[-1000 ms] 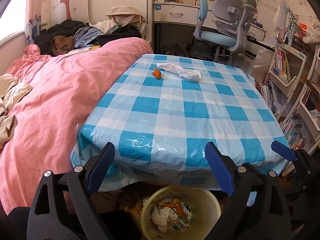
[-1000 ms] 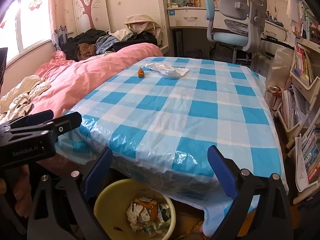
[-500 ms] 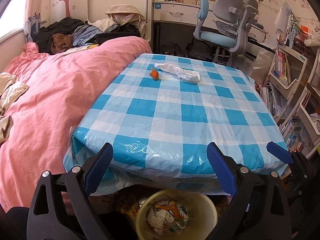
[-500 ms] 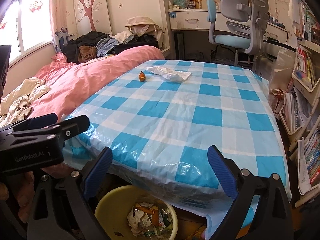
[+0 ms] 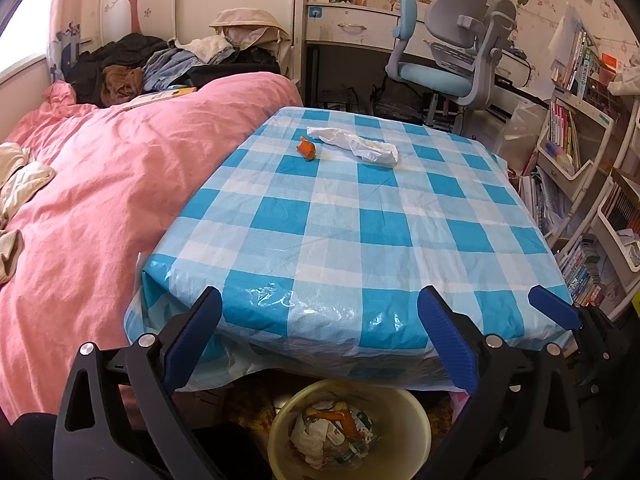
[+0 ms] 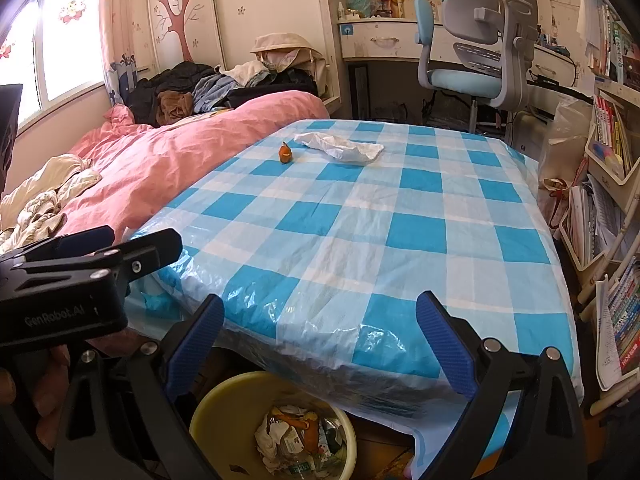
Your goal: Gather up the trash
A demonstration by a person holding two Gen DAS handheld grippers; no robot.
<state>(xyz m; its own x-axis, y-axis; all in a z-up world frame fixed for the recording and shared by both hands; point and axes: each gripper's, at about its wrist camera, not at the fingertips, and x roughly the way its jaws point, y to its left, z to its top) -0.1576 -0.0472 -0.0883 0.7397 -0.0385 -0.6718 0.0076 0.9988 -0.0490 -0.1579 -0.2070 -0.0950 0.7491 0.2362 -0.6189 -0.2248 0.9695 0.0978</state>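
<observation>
Desk (image 5: pixel 360 232), covered in a blue-and-white checked plastic cloth, stands against the side of a bed with a pink duvet (image 5: pixel 120 184).

Trash on the desk, both pieces at the far end near the bed side:
- Orange scrap (image 5: pixel 307 148) (image 6: pixel 285 153), small, lying alone on the cloth.
- Crumpled white plastic bag (image 5: pixel 356 145) (image 6: pixel 340 147), just beside the orange scrap on its right, not touching it.

Yellow bin (image 5: pixel 348 428) (image 6: pixel 224 412), on the floor below the near edge of the desk, partly under the overhanging cloth. It holds mixed waste: white paper, orange pieces and what looks like a plastic bottle.

Left claw (image 5: pixel 320 332): blue-padded fingers spread wide apart, nothing between them, held before the near edge of the desk and above the bin. In the right wrist view its body appears at the lower left, with a hand (image 6: pixel 24 384) below it.

Right claw (image 6: pixel 320 332): fingers likewise wide apart and empty, held at the near edge of the desk, over the bin. One of its blue fingertips shows at the right in the left wrist view.

Both claws are well apart from the two pieces of trash.

Surroundings: a heap of clothes (image 5: pixel 160 68) at the bed's far end, a grey and blue office chair (image 5: pixel 456 52) beyond the desk, bookshelves (image 5: pixel 576 144) to the right.
</observation>
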